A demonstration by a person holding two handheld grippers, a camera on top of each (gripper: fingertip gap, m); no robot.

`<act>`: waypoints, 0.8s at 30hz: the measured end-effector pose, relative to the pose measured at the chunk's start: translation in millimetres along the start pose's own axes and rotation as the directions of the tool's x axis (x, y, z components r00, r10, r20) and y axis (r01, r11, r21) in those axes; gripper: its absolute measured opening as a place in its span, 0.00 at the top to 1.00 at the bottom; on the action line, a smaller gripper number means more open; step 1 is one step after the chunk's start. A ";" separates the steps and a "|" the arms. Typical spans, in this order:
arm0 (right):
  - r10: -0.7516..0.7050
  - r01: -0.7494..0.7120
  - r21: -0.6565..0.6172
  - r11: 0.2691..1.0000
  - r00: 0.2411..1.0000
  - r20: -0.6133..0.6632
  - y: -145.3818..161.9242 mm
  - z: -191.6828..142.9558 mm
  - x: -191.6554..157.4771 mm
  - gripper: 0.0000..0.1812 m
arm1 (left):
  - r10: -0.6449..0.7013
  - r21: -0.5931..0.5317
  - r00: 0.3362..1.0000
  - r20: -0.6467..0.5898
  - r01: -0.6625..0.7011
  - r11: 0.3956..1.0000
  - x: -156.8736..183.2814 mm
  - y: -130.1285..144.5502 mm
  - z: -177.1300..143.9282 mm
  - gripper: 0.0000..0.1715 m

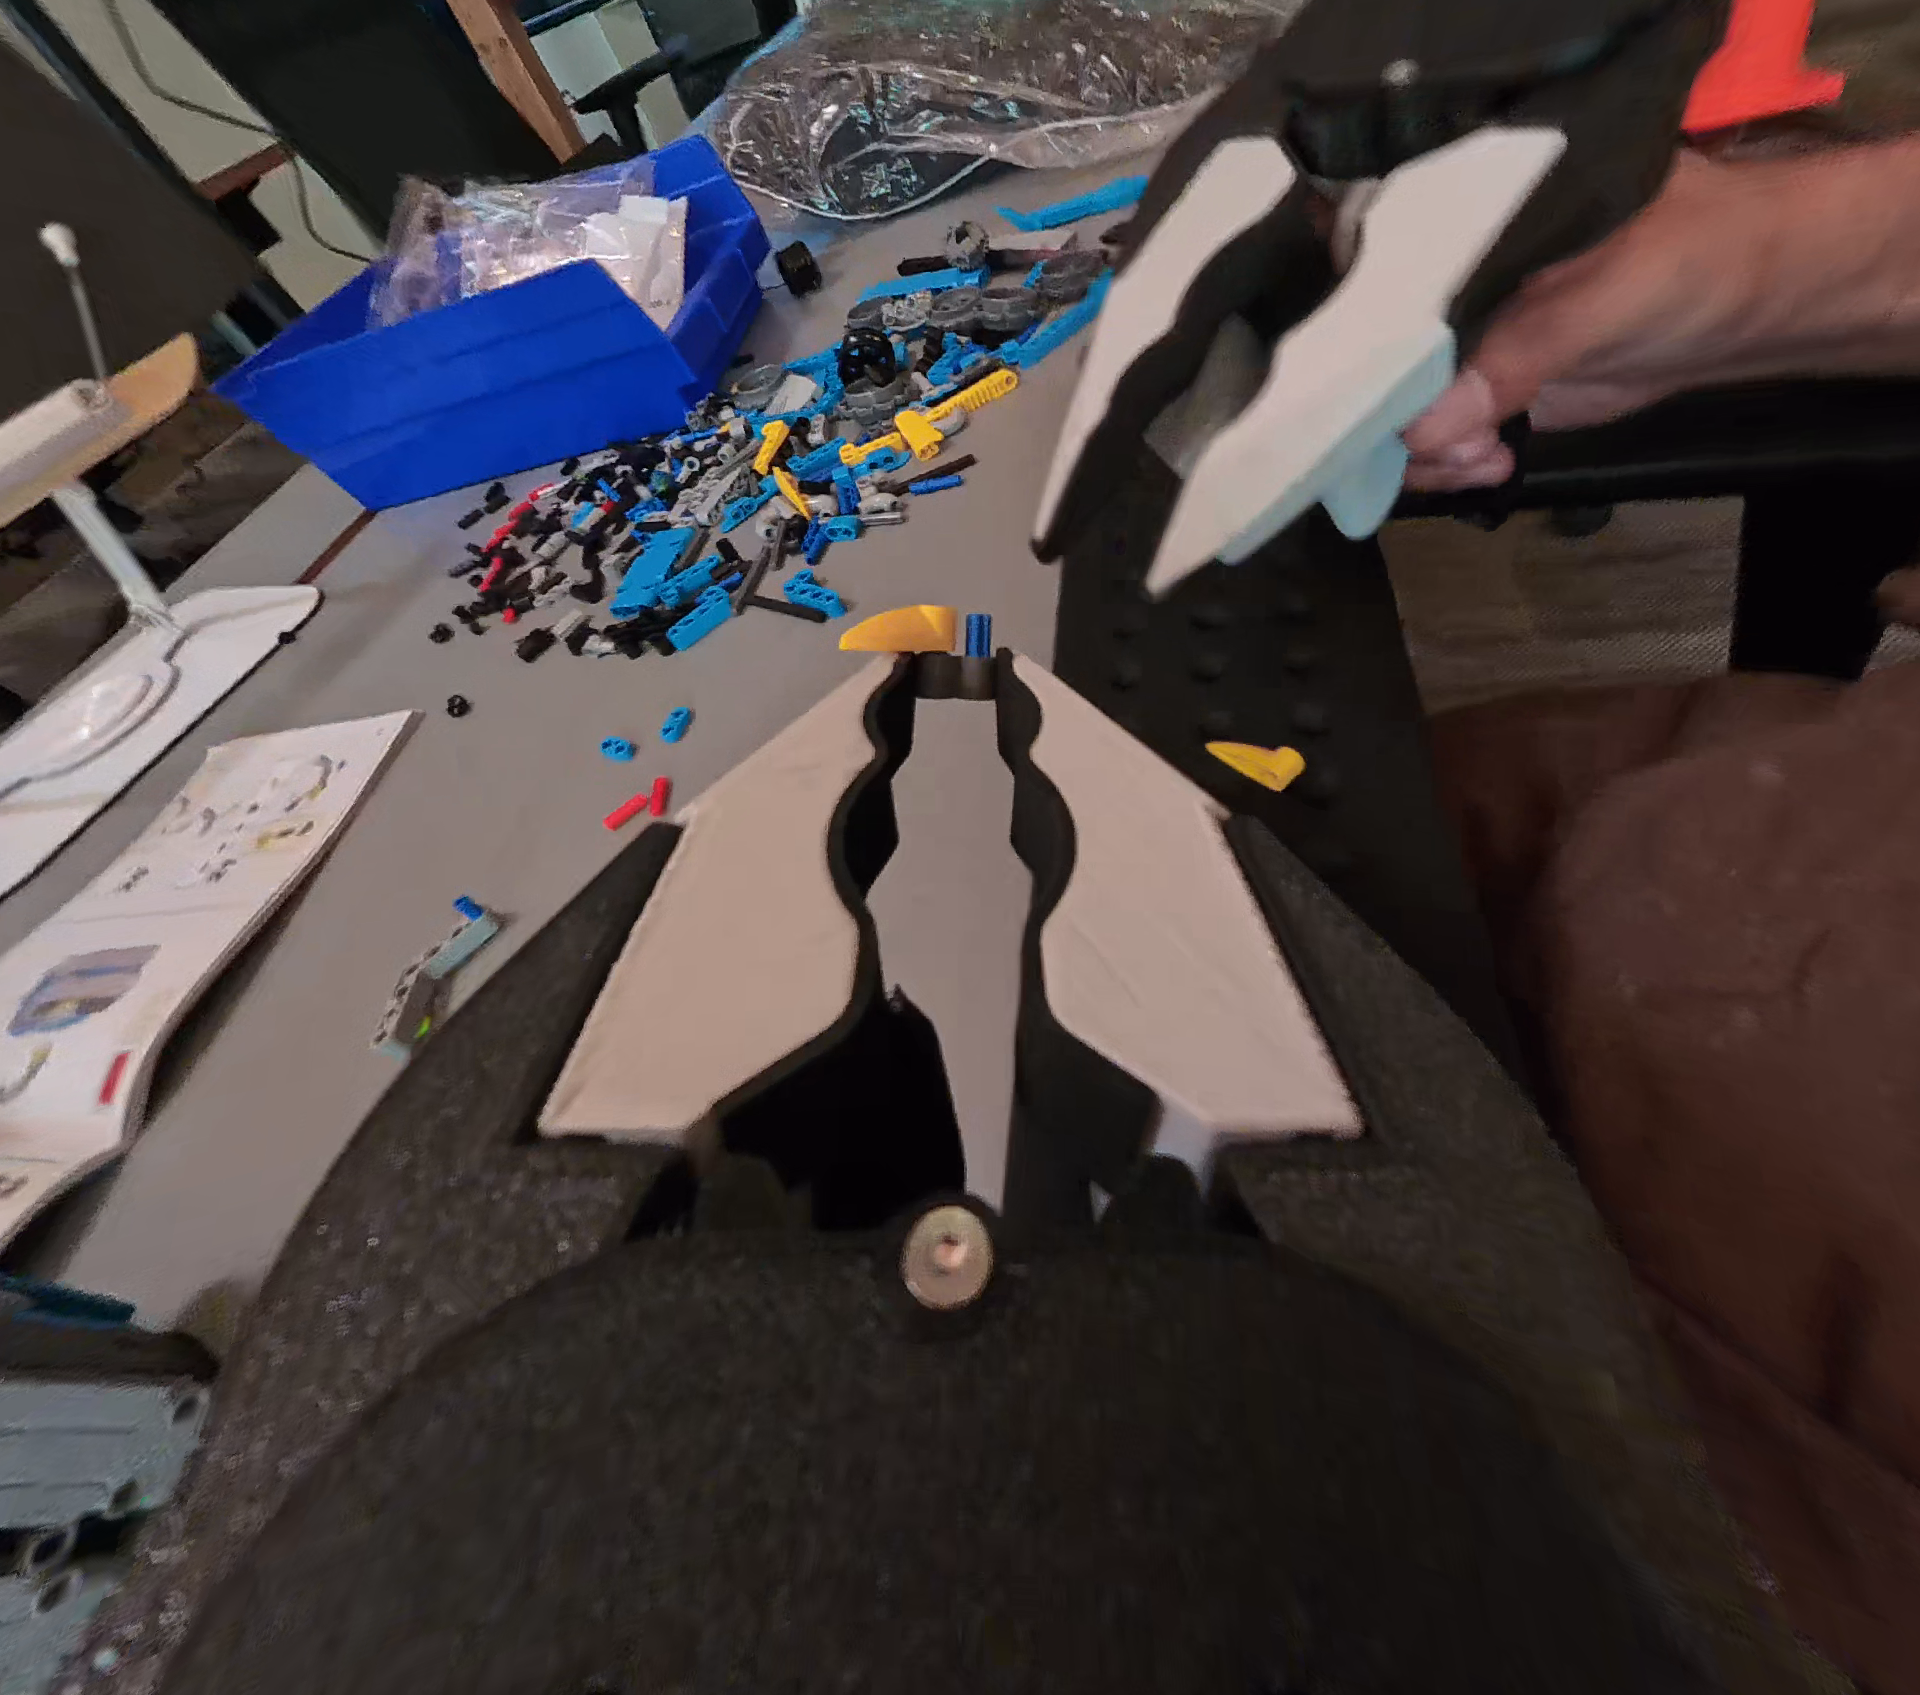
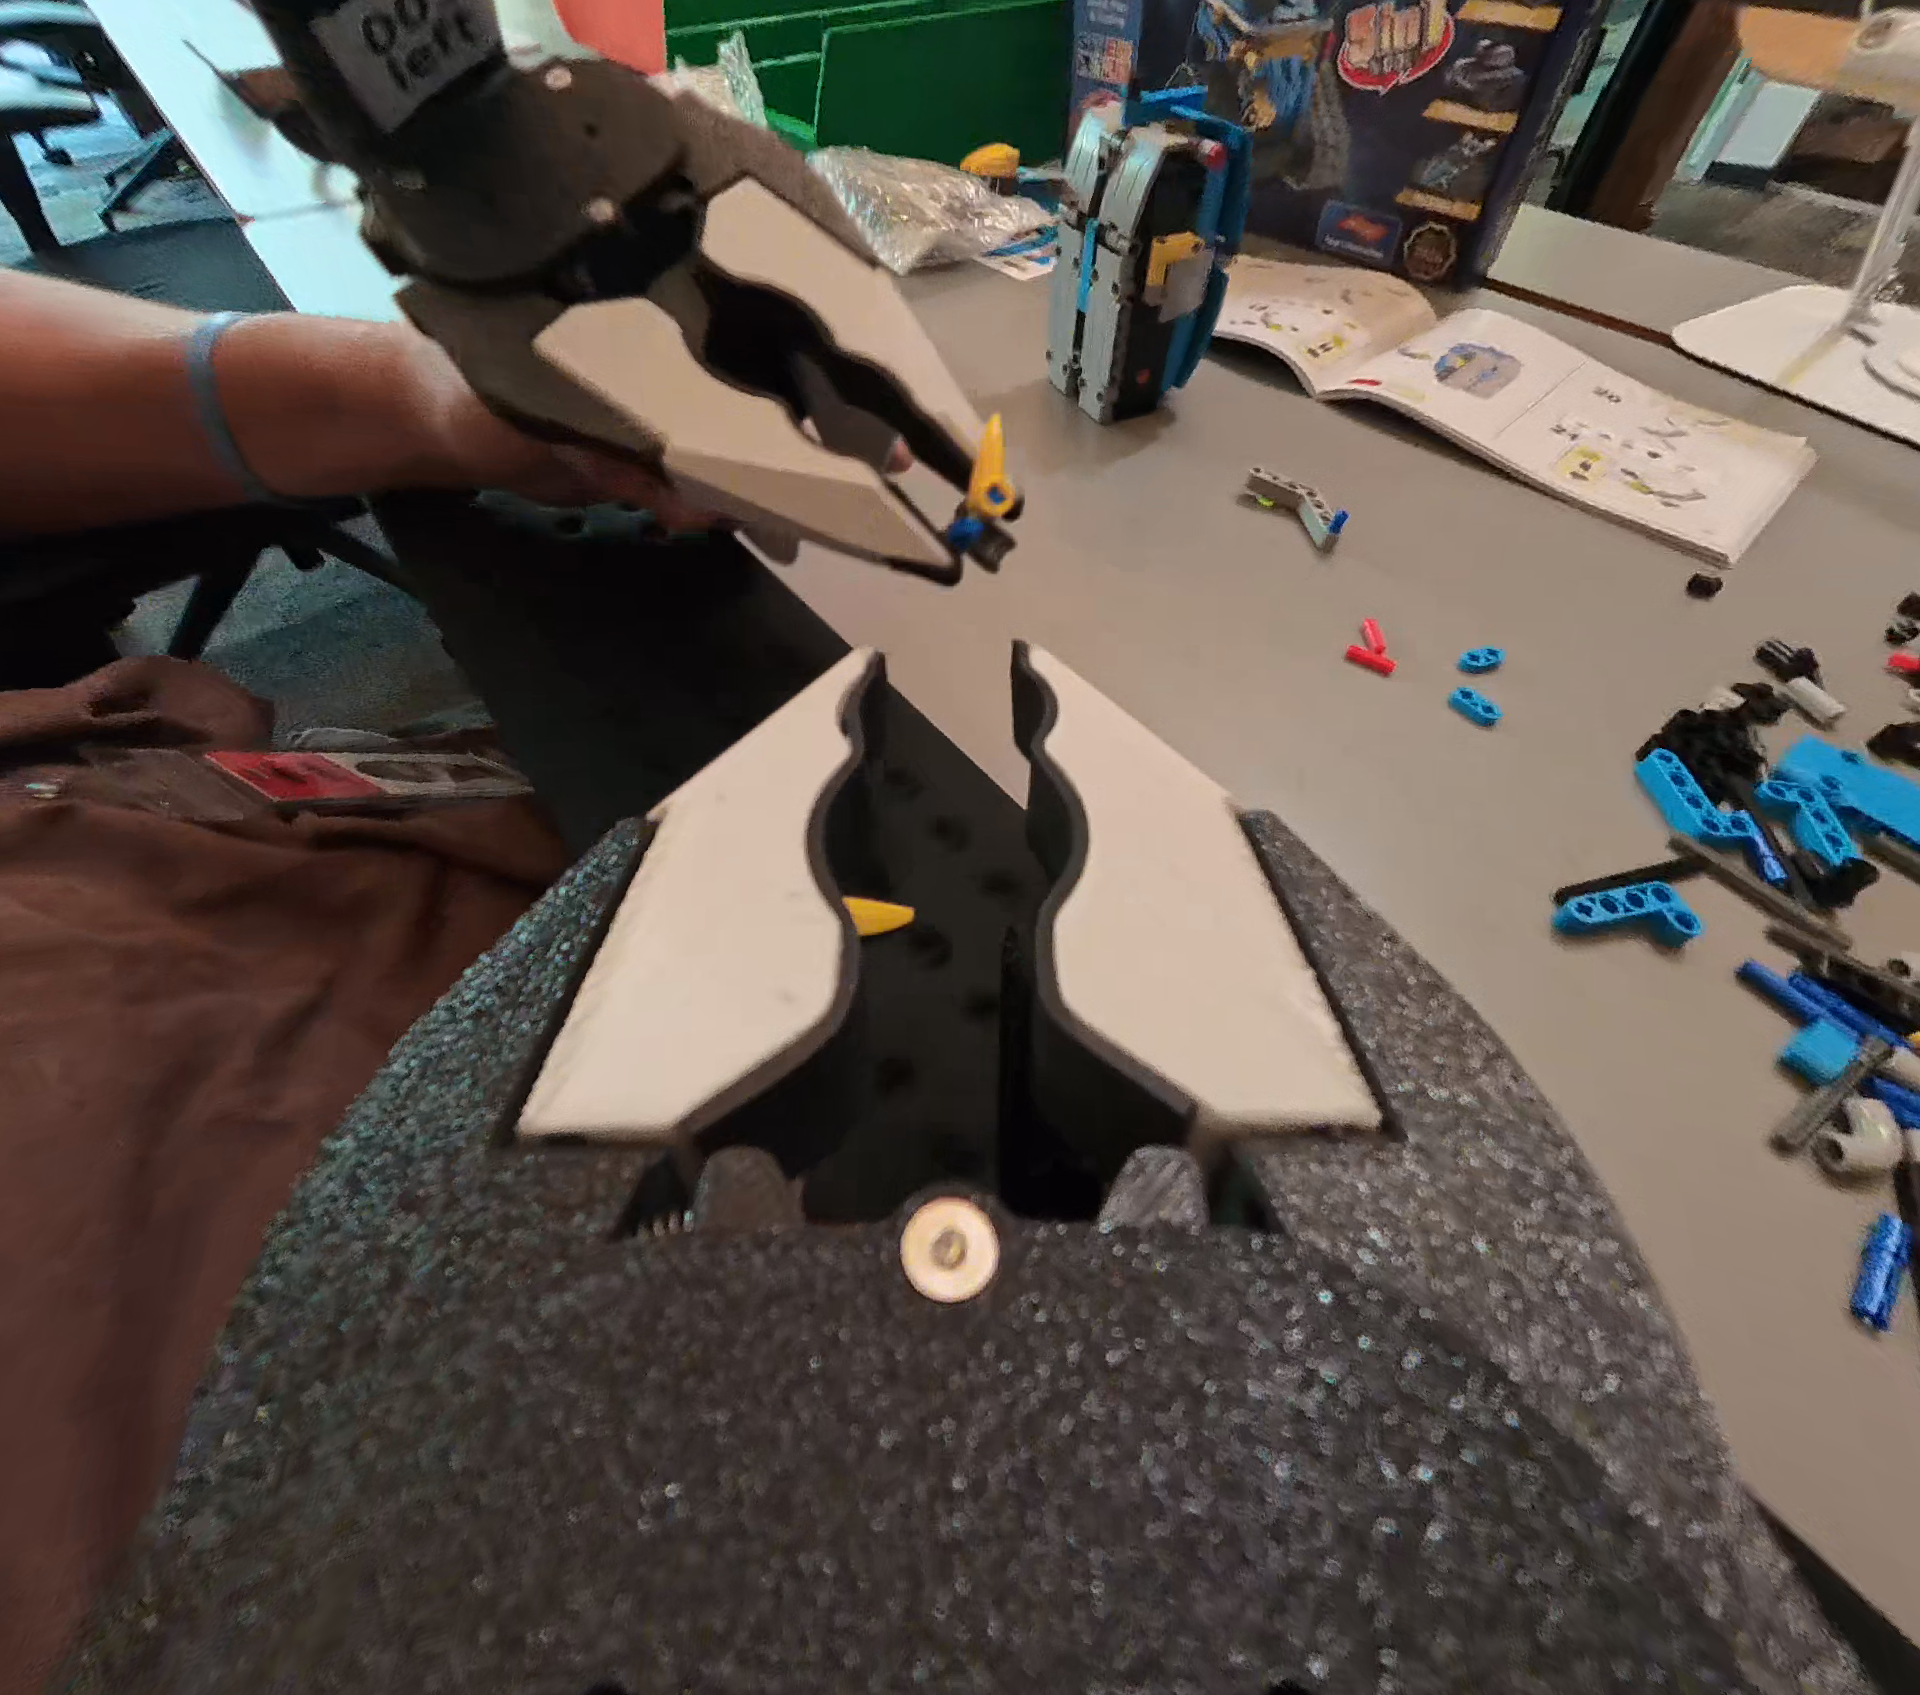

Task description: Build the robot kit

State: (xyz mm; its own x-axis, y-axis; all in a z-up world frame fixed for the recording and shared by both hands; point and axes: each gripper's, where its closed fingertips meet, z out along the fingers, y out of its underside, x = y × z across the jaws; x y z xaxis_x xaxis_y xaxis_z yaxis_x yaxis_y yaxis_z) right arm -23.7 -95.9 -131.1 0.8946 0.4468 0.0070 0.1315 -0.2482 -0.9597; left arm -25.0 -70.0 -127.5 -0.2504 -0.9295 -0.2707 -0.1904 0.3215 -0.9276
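Your left gripper [image 1: 956,671] pinched a small black connector [image 1: 954,679] carrying a blue pin [image 1: 977,635] and a yellow curved piece [image 1: 902,629], above the grey table [image 1: 540,918] near its edge. Your right gripper [image 2: 945,658] stood spread and empty just beside it, over what looked like a black perforated board [image 1: 1247,669] bearing a loose yellow wedge [image 1: 1257,762]. Bare tabletop separated you from the parts pile [image 1: 727,502].

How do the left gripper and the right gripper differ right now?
The left gripper is shut on a small black piece carrying a yellow claw and a blue pin; the right gripper is open and empty. The left sits over the table, the right near its front edge. Both have white fingers with black pads.
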 end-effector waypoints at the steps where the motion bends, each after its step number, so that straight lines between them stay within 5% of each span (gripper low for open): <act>1: -0.010 0.010 -0.032 0.999 1.000 -0.013 2.5 3.9 1.4 0.87 | -0.025 -0.019 1.000 0.018 0.026 0.999 -7.9 4.3 -1.3 0.91; 6: 0.138 -0.127 -0.225 0.966 0.990 0.034 10.9 41.3 25.7 0.77 | 0.025 -0.292 0.996 0.091 0.002 0.956 -42.9 72.4 5.8 0.91; 11: 0.439 -0.358 -0.287 0.888 0.847 0.301 -1.6 85.3 30.0 0.82 | 0.106 -0.177 0.988 0.111 -0.086 0.980 -43.1 48.8 -0.2 0.91; 14: 0.390 -0.300 -0.290 0.909 0.856 0.340 -3.4 97.2 28.0 0.93 | 0.114 -0.155 0.985 0.126 -0.093 0.983 -45.2 44.7 -3.0 0.91; 18: 0.255 -0.152 -0.350 0.924 0.929 0.268 3.6 102.3 36.2 0.95 | 0.087 -0.190 0.985 0.147 -0.058 0.980 -49.6 54.9 -0.1 0.91; 20: 0.137 -0.052 -0.455 0.889 0.978 0.157 24.4 110.5 58.6 0.96 | 0.103 -0.309 0.980 0.171 -0.046 0.950 -58.1 78.6 -1.0 0.90; 24: 0.033 0.102 -0.652 0.751 0.981 0.192 56.5 119.7 67.3 0.96 | 0.109 -0.412 0.967 0.232 -0.004 0.911 -74.1 103.2 -16.5 0.87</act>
State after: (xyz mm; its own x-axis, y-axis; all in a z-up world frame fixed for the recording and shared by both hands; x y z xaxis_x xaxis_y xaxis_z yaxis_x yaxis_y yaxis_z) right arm -7.2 23.0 -218.5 0.8000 0.5949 -0.0784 0.4690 -0.7014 -0.5367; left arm -41.8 35.0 -199.0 -0.0424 -0.9055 -0.4223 -0.5636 0.3707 -0.7382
